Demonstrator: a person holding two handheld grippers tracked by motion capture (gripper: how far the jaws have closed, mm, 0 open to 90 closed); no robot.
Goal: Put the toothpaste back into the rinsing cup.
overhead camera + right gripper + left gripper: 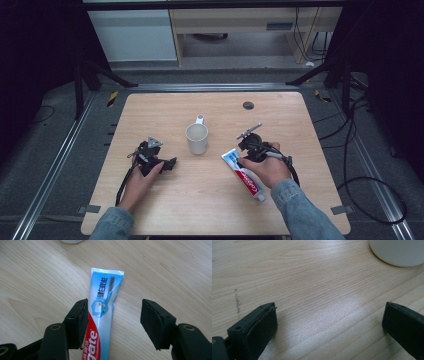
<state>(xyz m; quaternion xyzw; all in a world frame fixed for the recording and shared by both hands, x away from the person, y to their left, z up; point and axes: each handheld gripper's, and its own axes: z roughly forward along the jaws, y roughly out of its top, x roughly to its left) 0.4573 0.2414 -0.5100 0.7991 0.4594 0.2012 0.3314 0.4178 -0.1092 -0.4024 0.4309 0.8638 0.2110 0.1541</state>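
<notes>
While both jaws spread, toothpaste tube (243,171) lies diagonal, crimped end toward mug (197,138)

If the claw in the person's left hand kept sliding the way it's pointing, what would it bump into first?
Probably the white mug. The left claw is open over bare table, and the mug sits ahead, slightly to one side in the left gripper view. It might brush past, since depth is hard to judge.

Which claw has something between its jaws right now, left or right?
The right claw: its open jaws straddle the toothpaste tube lying flat on the table. The left claw is open over bare wood, short of the white mug.
</notes>
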